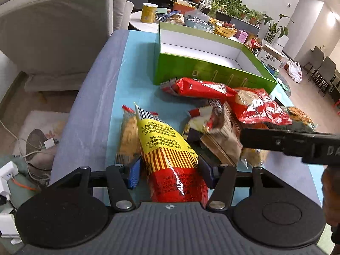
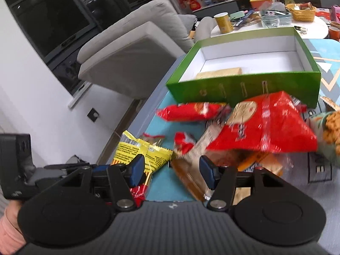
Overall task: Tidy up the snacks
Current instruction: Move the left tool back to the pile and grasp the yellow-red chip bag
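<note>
The right tongs (image 2: 172, 170) stand open over the snack pile, a brown packet (image 2: 189, 176) lying between the blue pads untouched. Behind, toward the counter's far edge, the green box (image 2: 244, 89) holds one tan packet (image 2: 218, 73). A red bag (image 2: 265, 125) lies before it.

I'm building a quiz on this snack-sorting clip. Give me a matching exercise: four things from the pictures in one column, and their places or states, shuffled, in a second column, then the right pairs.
Things:
1. yellow and red snack bag
2. green box
3. yellow canister
4. right gripper

Places or states:
A. on the round white table behind
B. between the left gripper's pads
C. open, above a brown packet
D. lidless, white inside, one pale packet in it

Pairs: 1-B, 2-D, 3-A, 4-C
</note>
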